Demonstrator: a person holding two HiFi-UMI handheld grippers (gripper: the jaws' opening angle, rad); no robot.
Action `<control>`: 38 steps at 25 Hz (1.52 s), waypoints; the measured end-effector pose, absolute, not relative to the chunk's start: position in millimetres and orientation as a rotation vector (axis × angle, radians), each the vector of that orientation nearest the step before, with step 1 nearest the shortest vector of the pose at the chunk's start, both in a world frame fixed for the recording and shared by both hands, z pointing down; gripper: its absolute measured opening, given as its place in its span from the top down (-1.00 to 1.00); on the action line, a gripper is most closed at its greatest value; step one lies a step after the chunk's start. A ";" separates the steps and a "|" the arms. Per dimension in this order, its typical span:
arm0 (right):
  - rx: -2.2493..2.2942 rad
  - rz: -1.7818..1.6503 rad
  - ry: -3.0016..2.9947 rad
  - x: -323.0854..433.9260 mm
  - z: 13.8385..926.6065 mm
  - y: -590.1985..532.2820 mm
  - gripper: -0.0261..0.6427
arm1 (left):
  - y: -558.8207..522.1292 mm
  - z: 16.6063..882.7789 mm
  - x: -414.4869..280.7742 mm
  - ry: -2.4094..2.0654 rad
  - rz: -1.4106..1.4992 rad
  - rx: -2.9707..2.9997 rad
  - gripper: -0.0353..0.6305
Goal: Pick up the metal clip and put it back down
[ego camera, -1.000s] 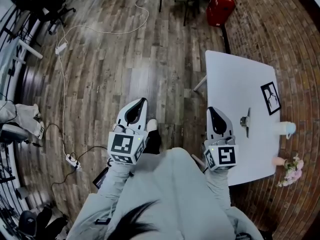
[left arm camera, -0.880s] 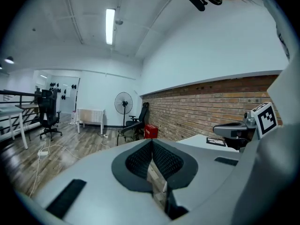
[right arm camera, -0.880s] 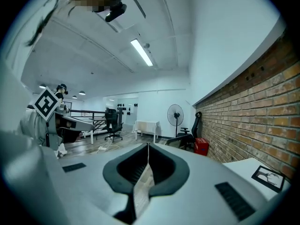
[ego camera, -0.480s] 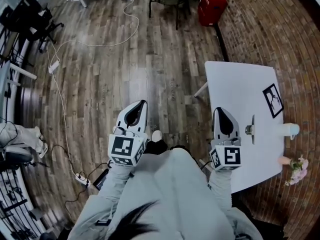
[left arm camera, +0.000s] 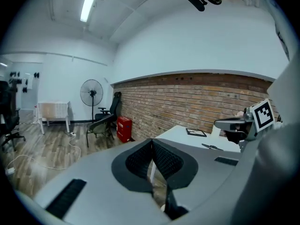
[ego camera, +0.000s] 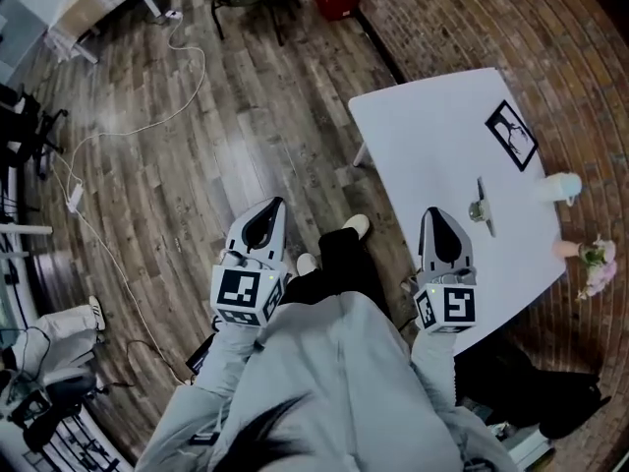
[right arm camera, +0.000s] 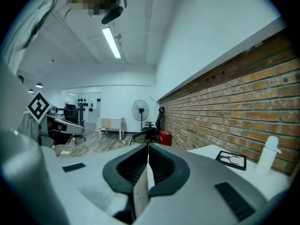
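Holding the right gripper (right arm camera: 148,146) with jaws pressed together on nothing, probably waiting before reaching. Holding the left gripper (left arm camera: 152,142) likewise closed and empty, out over the wooden floor (ego camera: 246,116), seemingly idling as the spare hand. Hovering the right one above the near edge of the white table (ego camera: 423,136), close beside the metal clip (ego camera: 481,207), lying flat and untouched on the tabletop between that gripper and a white bottle (ego camera: 558,187), with a framed picture (ego camera: 511,134) farther along. Judging the pick-up as not yet begun. Failing to make out the clip's shape, being too small; not finding it at all in the right gripper view.
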State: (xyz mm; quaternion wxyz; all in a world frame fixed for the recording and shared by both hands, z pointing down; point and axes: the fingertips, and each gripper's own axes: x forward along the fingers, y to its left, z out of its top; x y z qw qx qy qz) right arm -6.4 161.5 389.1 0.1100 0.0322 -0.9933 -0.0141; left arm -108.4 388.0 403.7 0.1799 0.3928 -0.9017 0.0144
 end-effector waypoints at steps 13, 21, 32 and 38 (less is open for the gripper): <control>0.649 0.038 -2.839 15.6 394.7 15.5 0.85 | 193.0 387.0 -166.0 -2.340 0.124 1.597 0.82; 1.025 0.048 -2.758 68.9 378.0 -63.8 0.85 | 54.2 368.5 -151.3 -2.140 0.161 1.934 0.82; 1.376 0.094 -2.615 153.1 378.4 -96.3 0.85 | -51.2 381.1 -72.3 -1.789 0.249 2.246 0.82; 1.461 0.113 -2.538 170.0 380.5 -89.0 0.85 | -67.7 387.7 -50.3 -1.646 0.286 2.325 0.82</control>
